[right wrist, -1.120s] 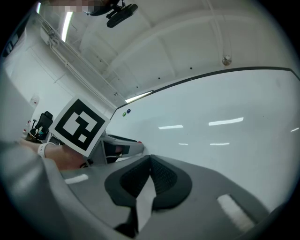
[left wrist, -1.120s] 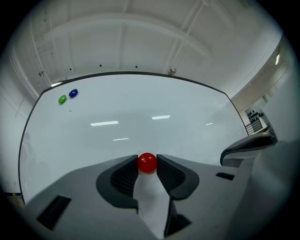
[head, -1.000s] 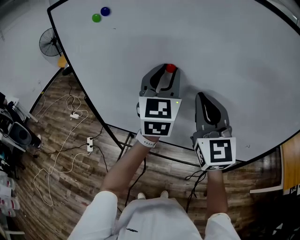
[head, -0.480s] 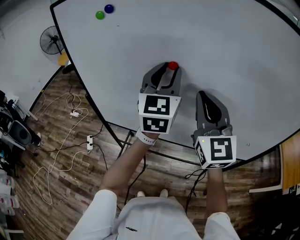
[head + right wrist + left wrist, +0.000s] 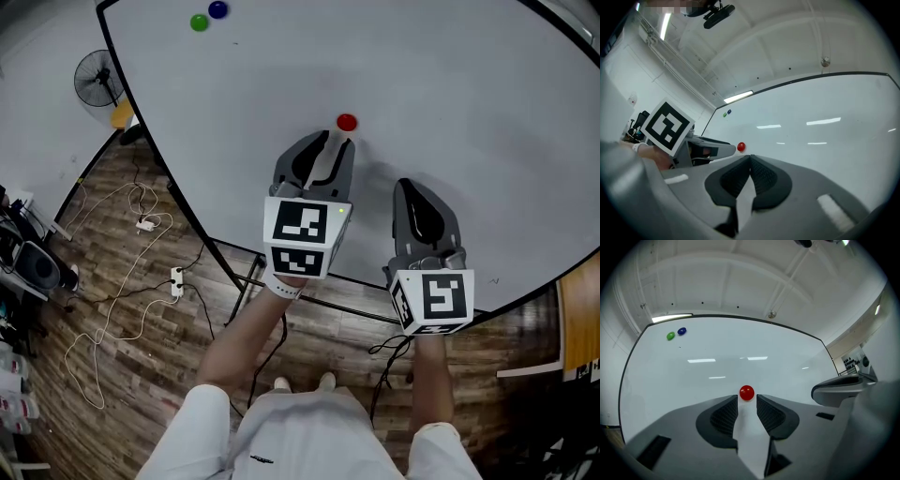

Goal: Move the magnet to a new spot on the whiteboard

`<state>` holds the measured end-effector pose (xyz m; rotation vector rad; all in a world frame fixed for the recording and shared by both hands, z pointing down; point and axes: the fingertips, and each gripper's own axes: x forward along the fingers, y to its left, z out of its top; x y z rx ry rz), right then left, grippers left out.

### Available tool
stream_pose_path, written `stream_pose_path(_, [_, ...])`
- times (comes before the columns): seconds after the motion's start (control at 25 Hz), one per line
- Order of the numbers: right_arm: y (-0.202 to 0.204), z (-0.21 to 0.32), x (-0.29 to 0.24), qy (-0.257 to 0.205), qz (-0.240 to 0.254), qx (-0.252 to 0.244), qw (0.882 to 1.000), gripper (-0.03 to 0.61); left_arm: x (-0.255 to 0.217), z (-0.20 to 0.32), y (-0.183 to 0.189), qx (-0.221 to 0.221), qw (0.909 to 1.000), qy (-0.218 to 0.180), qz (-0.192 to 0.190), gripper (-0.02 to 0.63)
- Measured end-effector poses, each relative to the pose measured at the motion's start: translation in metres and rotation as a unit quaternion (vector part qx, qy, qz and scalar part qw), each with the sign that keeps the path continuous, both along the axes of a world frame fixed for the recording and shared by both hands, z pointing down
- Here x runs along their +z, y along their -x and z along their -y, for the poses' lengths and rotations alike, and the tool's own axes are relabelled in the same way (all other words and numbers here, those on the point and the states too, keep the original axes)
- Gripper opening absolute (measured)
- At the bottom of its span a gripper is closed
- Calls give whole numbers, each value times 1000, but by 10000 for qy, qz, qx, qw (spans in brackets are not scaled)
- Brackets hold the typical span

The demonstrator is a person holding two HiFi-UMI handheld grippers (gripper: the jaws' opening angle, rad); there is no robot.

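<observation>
A round red magnet sticks to the whiteboard, just beyond the tips of my left gripper. In the left gripper view the red magnet sits free right past the fingertips, and the left gripper stands open with bare board between its pads. My right gripper hovers over the board to the right, jaws pressed together on nothing. The right gripper view shows that gripper shut and the red magnet off to its left.
A green magnet and a blue magnet stick near the board's far left corner. A floor fan and loose cables lie on the wooden floor left of the board's black edge.
The left gripper has let go of the red magnet and drawn back toward me; the magnet now stays alone on the board. The right gripper has hardly moved.
</observation>
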<state>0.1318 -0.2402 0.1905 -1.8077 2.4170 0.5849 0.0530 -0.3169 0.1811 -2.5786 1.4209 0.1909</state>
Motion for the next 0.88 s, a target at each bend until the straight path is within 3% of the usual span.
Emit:
stream_pose_path(0.16, [-5, 0, 6, 31, -24, 121, 9999, 11, 6, -10, 7, 153, 9998, 72, -46, 127])
stream_pose_path(0.56, [-13, -2, 27, 210, 111, 244, 9994, 11, 32, -28, 32, 41, 9996, 158, 229, 93])
stream_pose_path(0.88, [-18, -6, 41, 256, 263, 249, 9990, 11, 66, -40, 48, 30, 9991, 420, 32, 57])
